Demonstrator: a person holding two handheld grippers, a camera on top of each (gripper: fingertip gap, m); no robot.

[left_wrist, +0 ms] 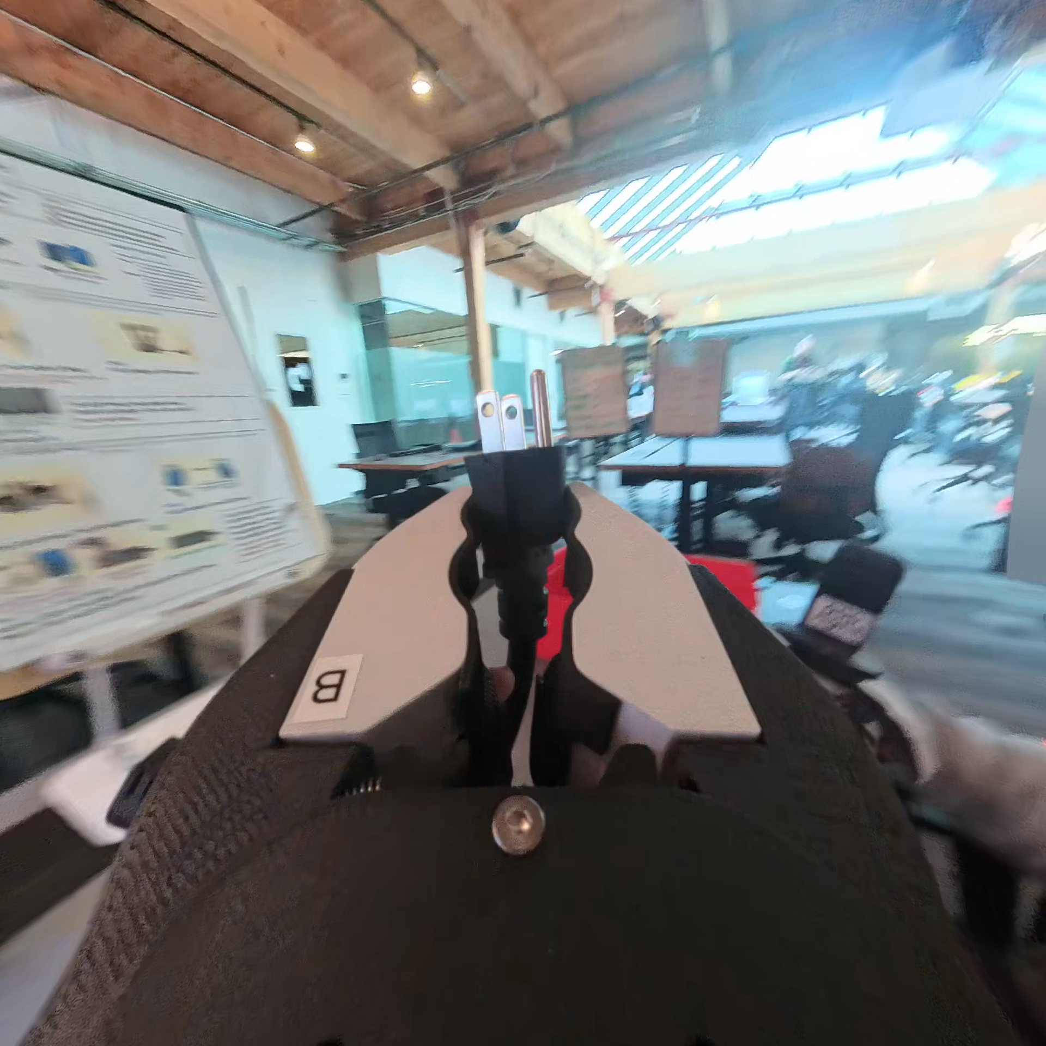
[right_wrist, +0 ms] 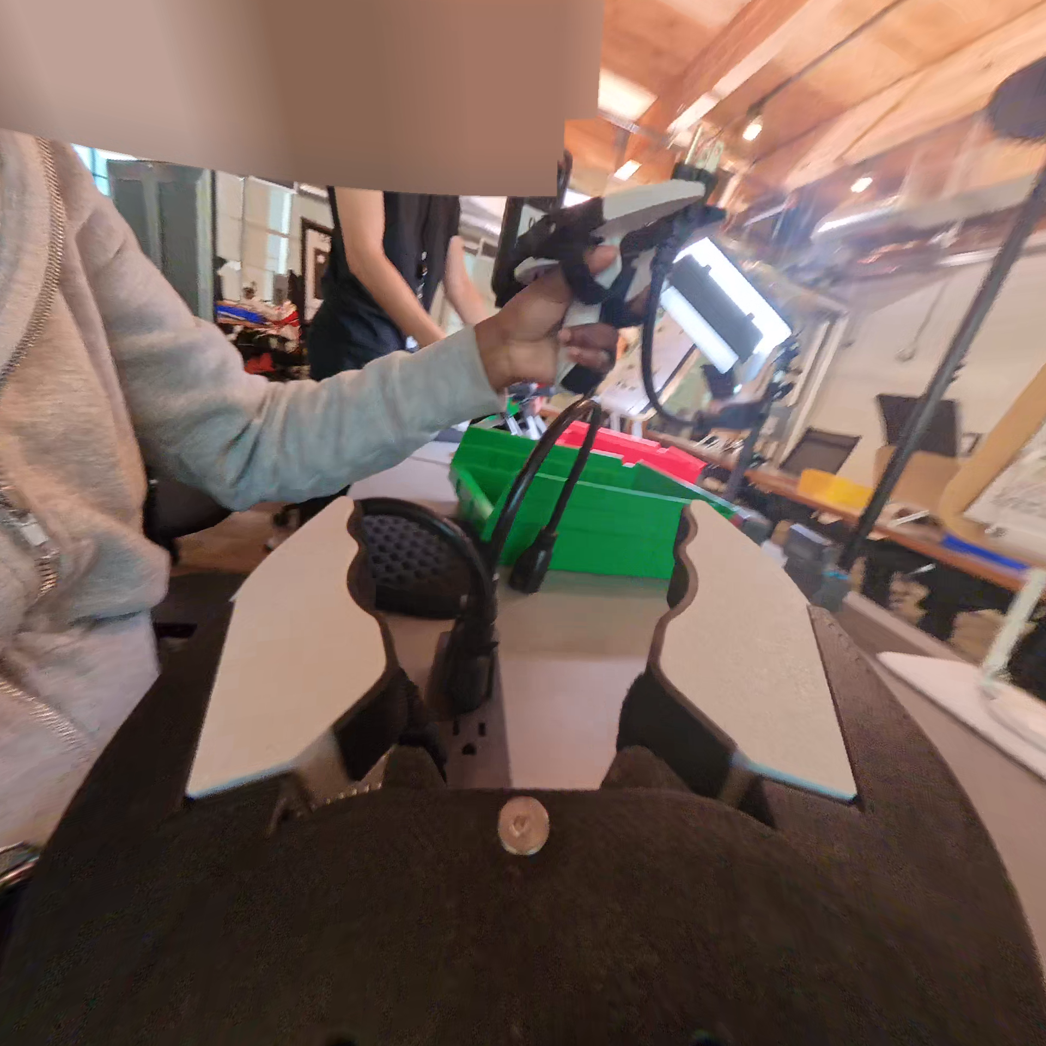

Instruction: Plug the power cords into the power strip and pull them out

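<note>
The grey table (right_wrist: 566, 622) carries a power strip (right_wrist: 472, 736) and green bin (right_wrist: 594, 521).

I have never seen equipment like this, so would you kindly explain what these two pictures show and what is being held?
There is no robot here: a person holds a two-finger gripper in each hand, and a wide-angle camera on each looks forward along its fingers.

The left wrist view shows the left gripper raised in the air, shut on a black three-prong plug whose prongs point away from the camera.

The right wrist view shows the right gripper open above a grey power strip on the table. Two black cords are plugged in: one plug near, another farther along. Behind stand a green bin and a red bin. The person's hand holds the left gripper up behind.
</note>
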